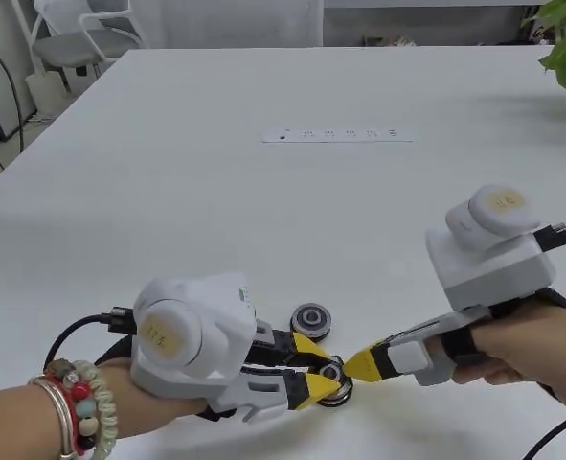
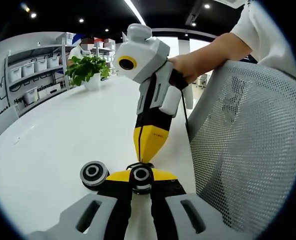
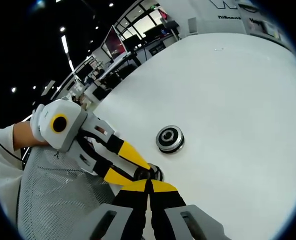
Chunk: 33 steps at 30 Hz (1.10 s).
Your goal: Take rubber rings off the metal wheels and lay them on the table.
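A metal wheel (image 1: pixel 332 373) with a black rubber ring sits clamped between the yellow tips of my left gripper (image 1: pixel 326 371), just above the table's near edge. In the left gripper view that wheel (image 2: pixel 141 178) stands between the jaws of the left gripper (image 2: pixel 141 175). My right gripper (image 1: pixel 351 365) comes in from the right, and its shut yellow tips pinch the ring at the wheel's rim (image 2: pixel 137 165). The right gripper view has its own tips (image 3: pixel 149 182) against the held wheel (image 3: pixel 156 173). A second ringed wheel (image 1: pixel 311 319) lies flat on the table close behind (image 3: pixel 169 138).
The white table (image 1: pixel 263 211) stretches far ahead with a flush socket strip (image 1: pixel 335 135) near its middle. A chair (image 1: pixel 81 38) stands beyond the far left corner, a plant (image 1: pixel 565 38) at the far right. A mesh chair back (image 2: pixel 243 140) is beside me.
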{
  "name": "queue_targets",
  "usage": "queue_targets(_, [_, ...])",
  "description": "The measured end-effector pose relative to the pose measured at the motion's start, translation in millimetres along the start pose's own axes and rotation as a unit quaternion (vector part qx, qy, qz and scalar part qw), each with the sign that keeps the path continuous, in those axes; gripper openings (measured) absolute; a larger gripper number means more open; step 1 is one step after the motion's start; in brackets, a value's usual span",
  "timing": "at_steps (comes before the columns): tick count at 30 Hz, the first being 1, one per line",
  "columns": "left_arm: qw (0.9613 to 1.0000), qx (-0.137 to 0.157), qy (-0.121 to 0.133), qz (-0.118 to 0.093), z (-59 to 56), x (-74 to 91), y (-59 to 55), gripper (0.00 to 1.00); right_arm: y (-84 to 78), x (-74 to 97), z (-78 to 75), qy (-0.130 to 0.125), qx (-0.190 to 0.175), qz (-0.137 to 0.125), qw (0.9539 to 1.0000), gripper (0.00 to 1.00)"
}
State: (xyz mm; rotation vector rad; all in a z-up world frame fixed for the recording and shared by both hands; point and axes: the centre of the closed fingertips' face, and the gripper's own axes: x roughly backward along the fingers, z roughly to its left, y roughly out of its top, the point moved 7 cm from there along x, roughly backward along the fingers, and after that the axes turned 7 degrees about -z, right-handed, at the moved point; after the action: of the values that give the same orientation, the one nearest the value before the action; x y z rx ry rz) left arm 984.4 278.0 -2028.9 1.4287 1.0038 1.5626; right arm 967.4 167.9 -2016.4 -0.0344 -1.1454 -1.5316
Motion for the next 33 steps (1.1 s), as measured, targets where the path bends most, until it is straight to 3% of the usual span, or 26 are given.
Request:
queue_targets(6, [1.0000, -0.001, 0.000, 0.000, -0.1, 0.0, 0.2, 0.09, 3.0, -1.5, 6.2, 0.017, 0.006, -0.007, 0.9998, 0.00])
queue_targets(8, [1.0000, -0.001, 0.000, 0.001, -0.3, 0.1, 0.4, 0.09, 7.8, -1.0, 7.7, 0.023, -0.010, -0.021, 0.9995, 0.00])
queue_targets(16, [1.0000, -0.001, 0.000, 0.001, -0.6, 0.3, 0.6, 0.09, 1.8, 0.8, -3.4, 0.001, -0.011, -0.013, 0.9999, 0.00])
queue_targets(27, [0.9993, -0.011, -0.009, 0.034, 0.5, 1.1, 4.8, 0.09, -0.6, 0.1, -9.3, -0.009, -0.001, 0.000, 1.0000, 0.00])
queue_targets(33, [0.9995, -0.016, -0.010, 0.024, 2.7, 2.9, 12.3, 0.12, 0.0, 0.6, -11.9, -0.011, 0.000, -0.003, 0.9999, 0.00])
